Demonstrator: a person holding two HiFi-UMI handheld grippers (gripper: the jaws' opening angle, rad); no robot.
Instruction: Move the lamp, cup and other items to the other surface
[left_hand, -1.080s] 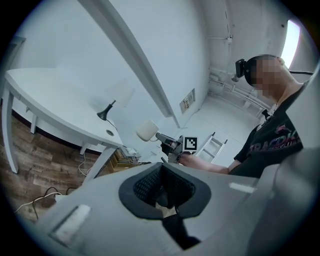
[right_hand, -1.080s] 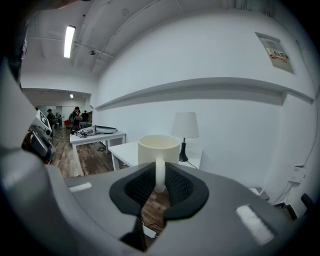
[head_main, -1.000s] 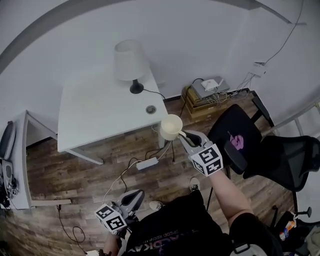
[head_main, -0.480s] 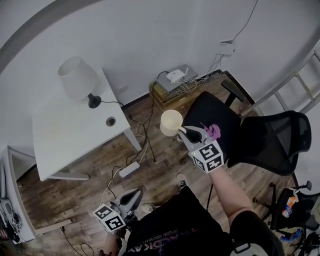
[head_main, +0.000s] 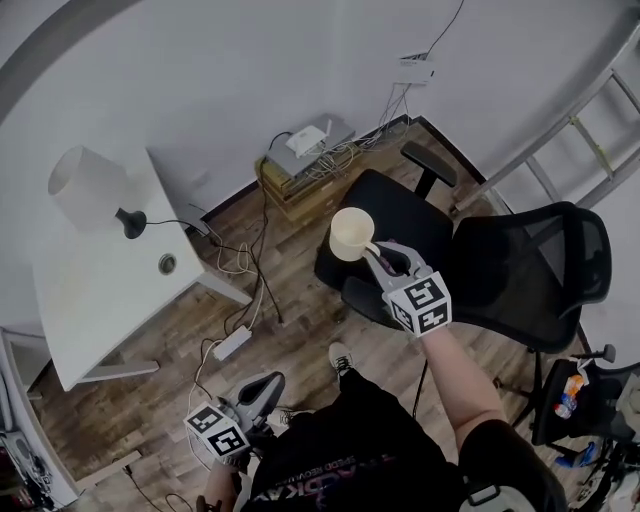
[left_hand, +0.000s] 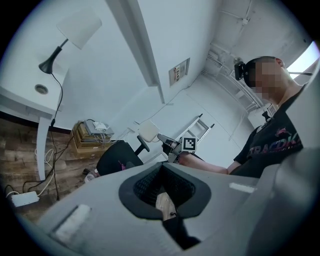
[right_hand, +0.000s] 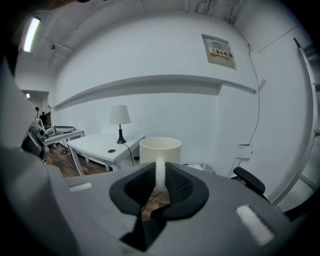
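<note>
Above the chair (head_main: 400, 212), right tool (head_main: 377, 260) clamps cup (head_main: 350, 231).

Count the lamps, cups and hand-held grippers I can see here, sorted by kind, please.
White-shaded table lamp with black base: 1
Cream cylindrical cup with a handle: 1
Grey hand-held grippers with marker cubes: 2 (left gripper, empty; right gripper, clamped on the cup's handle)
Total: 4

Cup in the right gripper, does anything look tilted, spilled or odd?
Nothing stands out. The cup sits upright, pinched by its handle in the right gripper, with nothing spilling.
</note>
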